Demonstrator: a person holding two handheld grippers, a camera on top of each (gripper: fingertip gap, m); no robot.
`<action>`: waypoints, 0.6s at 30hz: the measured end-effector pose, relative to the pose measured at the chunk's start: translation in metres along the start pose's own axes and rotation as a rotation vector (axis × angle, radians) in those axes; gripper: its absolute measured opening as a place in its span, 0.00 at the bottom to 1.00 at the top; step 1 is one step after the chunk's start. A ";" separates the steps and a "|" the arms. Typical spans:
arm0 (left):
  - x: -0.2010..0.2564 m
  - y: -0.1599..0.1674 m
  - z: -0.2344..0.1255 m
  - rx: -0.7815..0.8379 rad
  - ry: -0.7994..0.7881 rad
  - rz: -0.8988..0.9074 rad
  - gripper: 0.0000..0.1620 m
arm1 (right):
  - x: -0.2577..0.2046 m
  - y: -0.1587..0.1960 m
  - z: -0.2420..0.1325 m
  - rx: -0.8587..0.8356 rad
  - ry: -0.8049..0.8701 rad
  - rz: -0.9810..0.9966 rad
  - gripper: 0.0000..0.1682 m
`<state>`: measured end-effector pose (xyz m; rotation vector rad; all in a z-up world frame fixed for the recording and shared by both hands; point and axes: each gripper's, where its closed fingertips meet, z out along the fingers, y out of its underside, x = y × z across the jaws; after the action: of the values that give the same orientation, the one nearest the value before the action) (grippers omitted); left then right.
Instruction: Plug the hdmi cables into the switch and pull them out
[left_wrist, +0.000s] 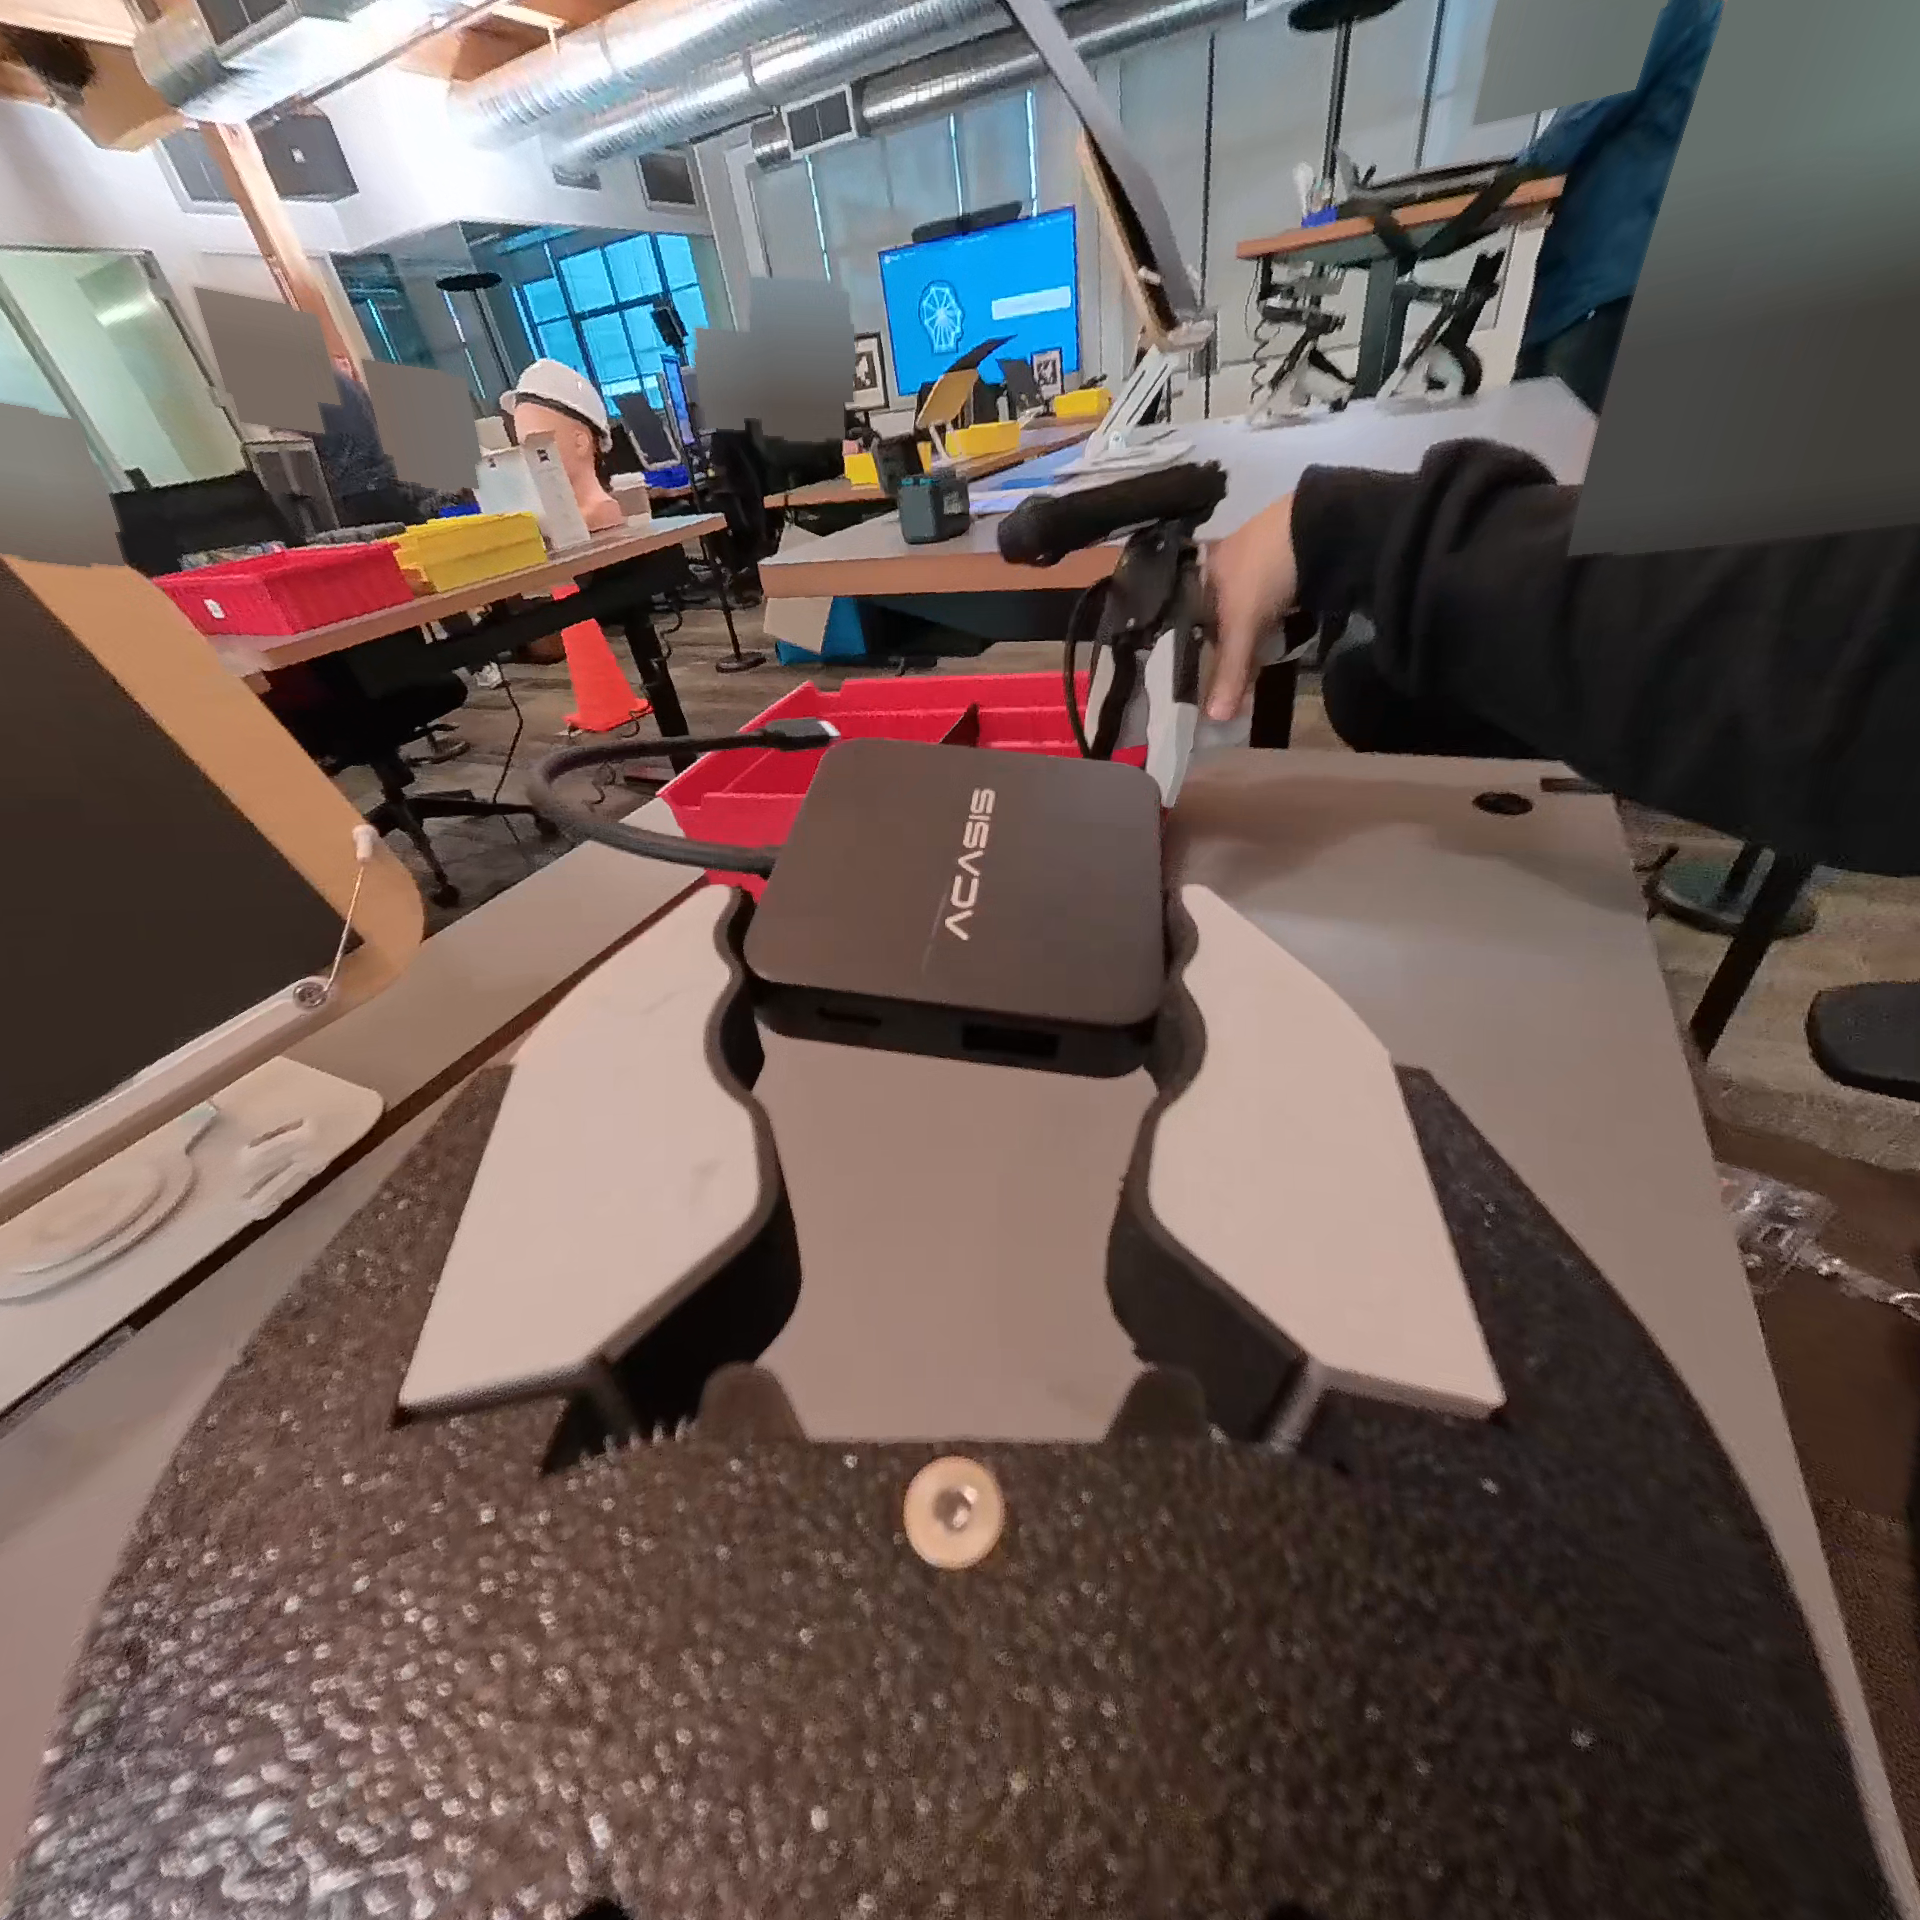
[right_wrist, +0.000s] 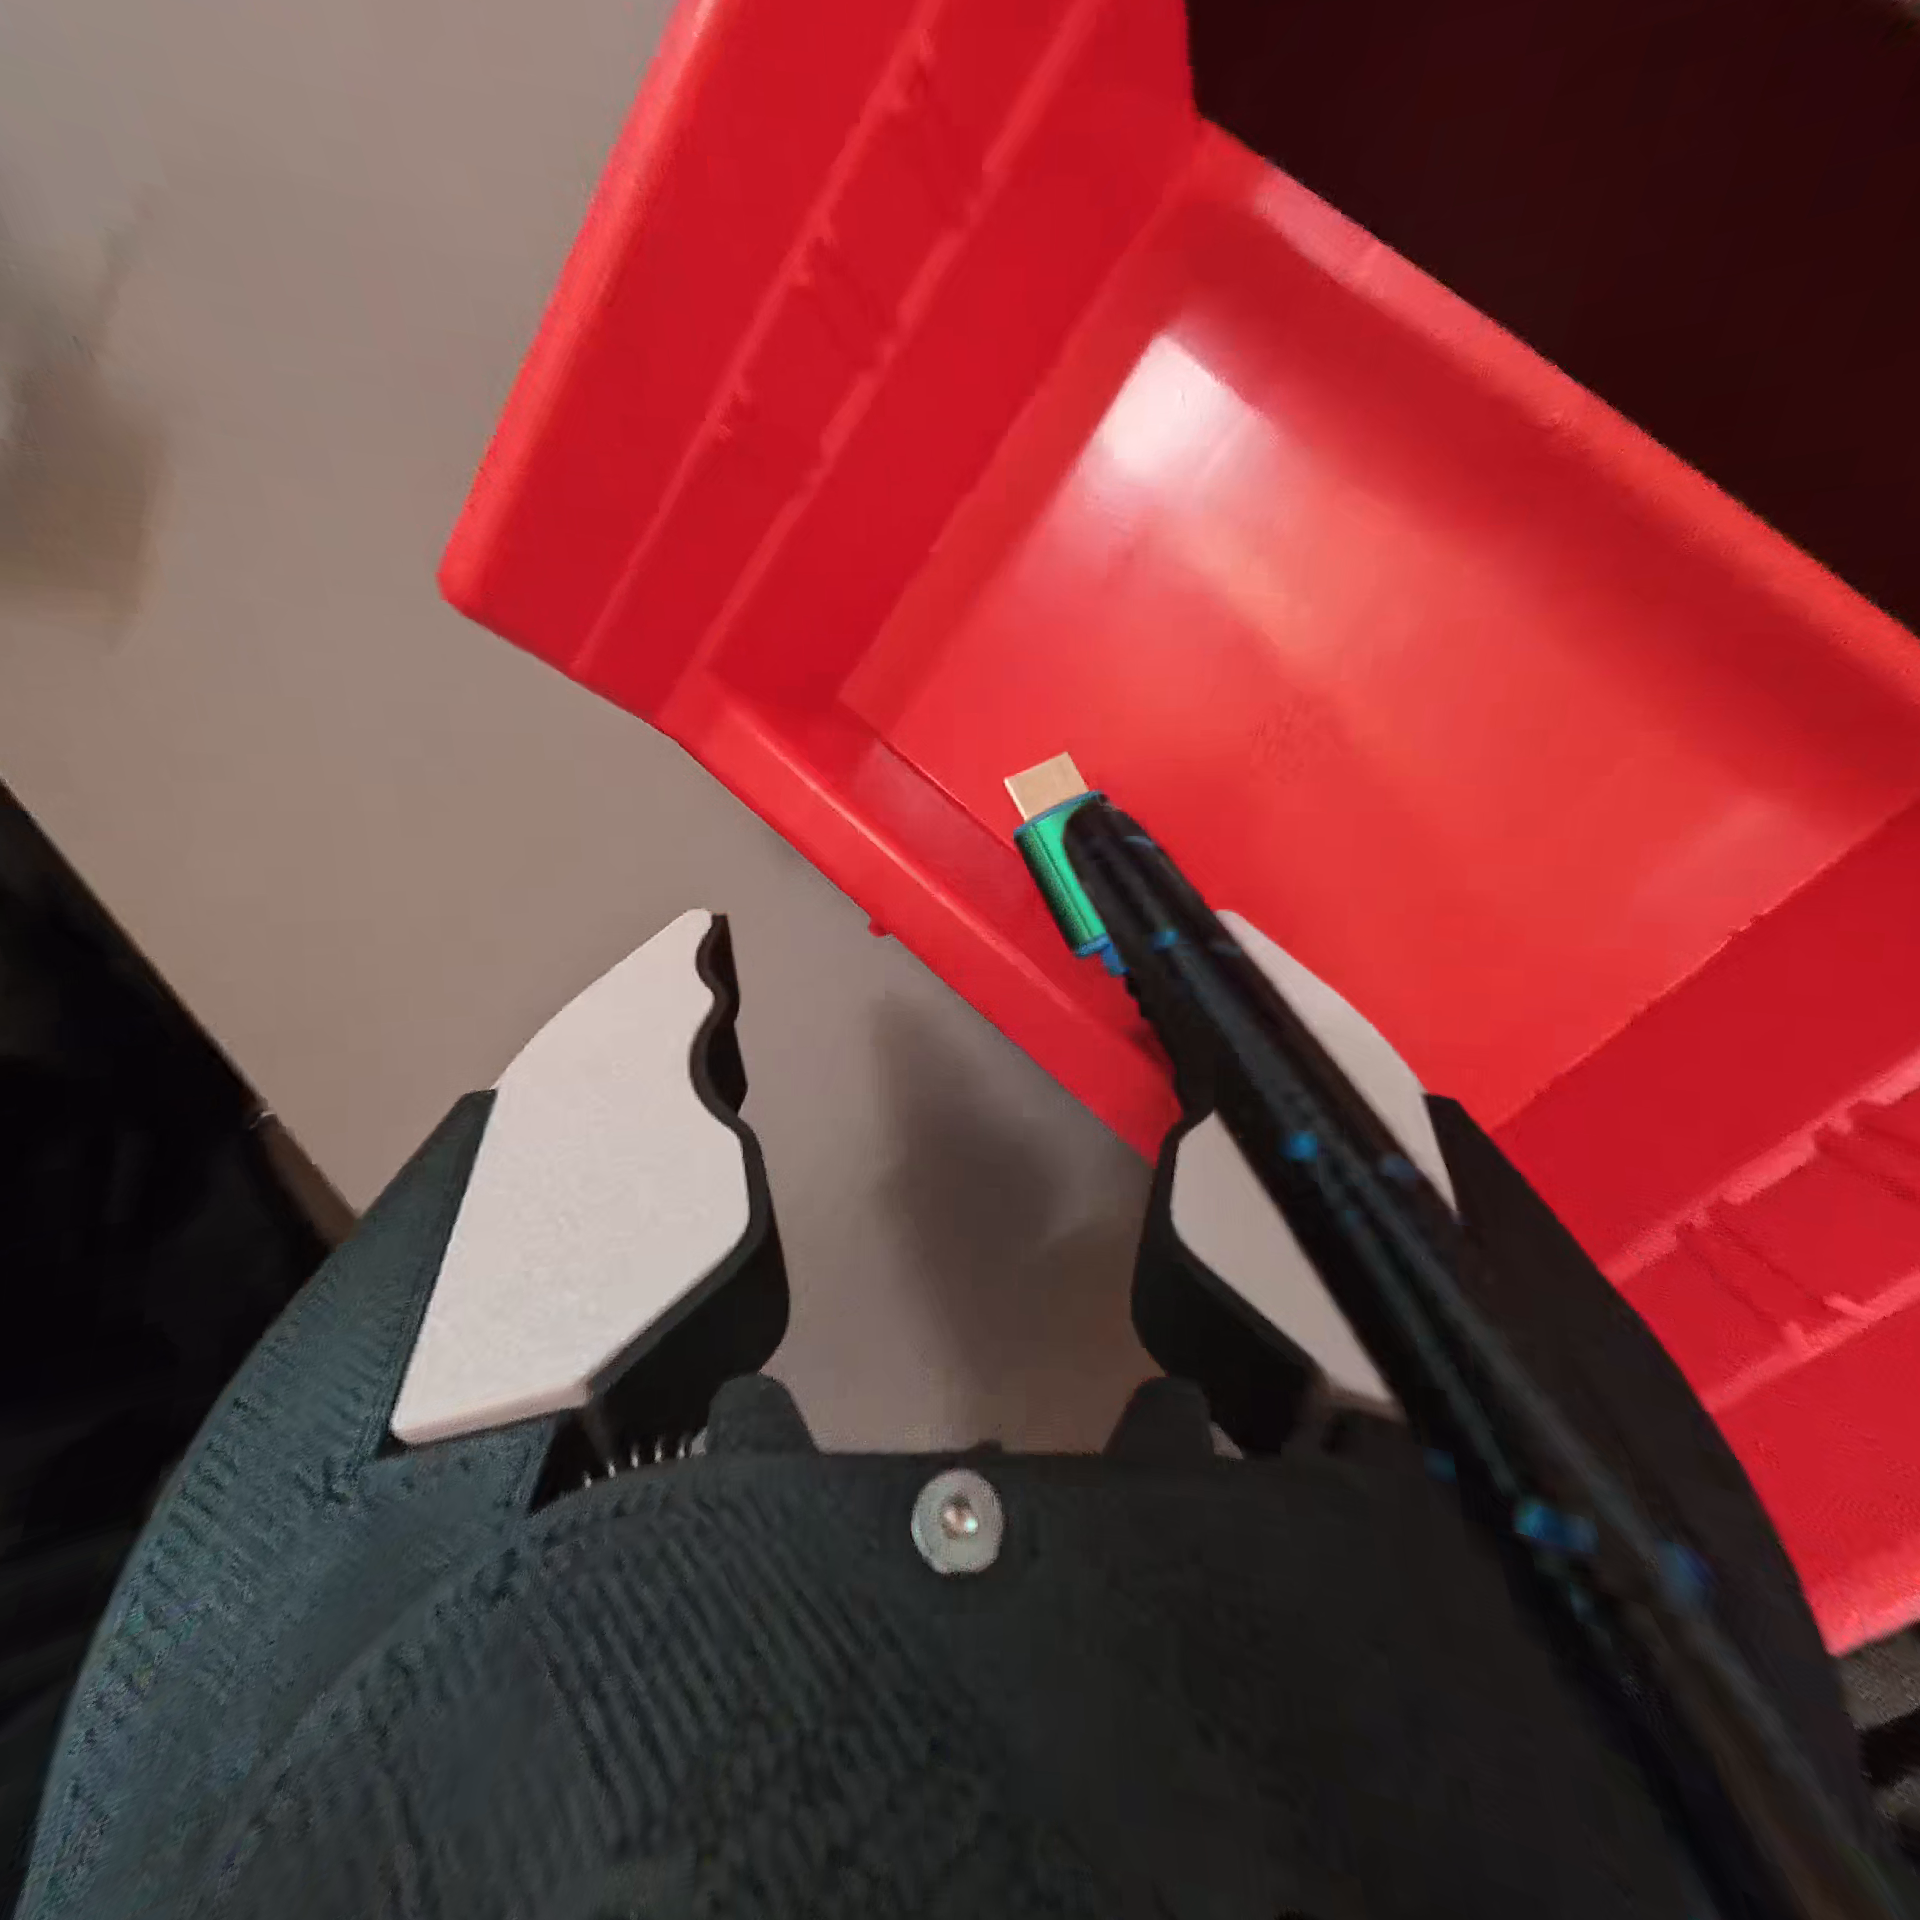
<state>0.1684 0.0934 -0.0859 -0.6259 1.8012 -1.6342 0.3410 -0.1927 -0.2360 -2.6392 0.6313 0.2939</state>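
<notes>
In the left wrist view my left gripper (left_wrist: 961, 904) is shut on the black switch box (left_wrist: 966, 873), one finger on each side, holding it just above the grey table (left_wrist: 1403, 883). Two empty ports face me on its near edge. A black cable (left_wrist: 623, 810) leaves its far left corner and loops to a plug (left_wrist: 805, 730) over the red tray (left_wrist: 904, 707). My right gripper (right_wrist: 971, 935) is open and empty between the jaws. A black, blue-flecked HDMI cable (right_wrist: 1299, 1143) with a green plug (right_wrist: 1060, 873) lies over its right finger, across the red tray's rim (right_wrist: 935, 831). The right gripper also shows in the left wrist view (left_wrist: 1143, 686), beyond the switch.
A dark screen edged with cardboard (left_wrist: 156, 831) stands at the left, on a white base (left_wrist: 156, 1174). The table's right edge runs close by, with crinkled plastic (left_wrist: 1818, 1236) beyond it. A person's black sleeve (left_wrist: 1558, 644) reaches in from the right. Office desks stand behind.
</notes>
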 end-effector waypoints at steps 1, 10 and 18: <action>-0.001 -0.002 -0.002 0.015 0.002 -0.008 0.45 | 0.001 -0.001 -0.001 -0.024 -0.008 0.021 0.50; -0.017 -0.010 -0.027 0.053 -0.048 0.011 0.45 | 0.002 -0.020 -0.012 -0.110 -0.062 0.192 0.48; -0.023 -0.011 -0.033 0.106 -0.033 -0.037 0.45 | 0.018 -0.004 -0.003 -0.324 0.106 -0.061 0.48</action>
<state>0.1599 0.1315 -0.0703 -0.6382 1.6765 -1.7217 0.3586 -0.1976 -0.2370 -2.9956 0.5757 0.2577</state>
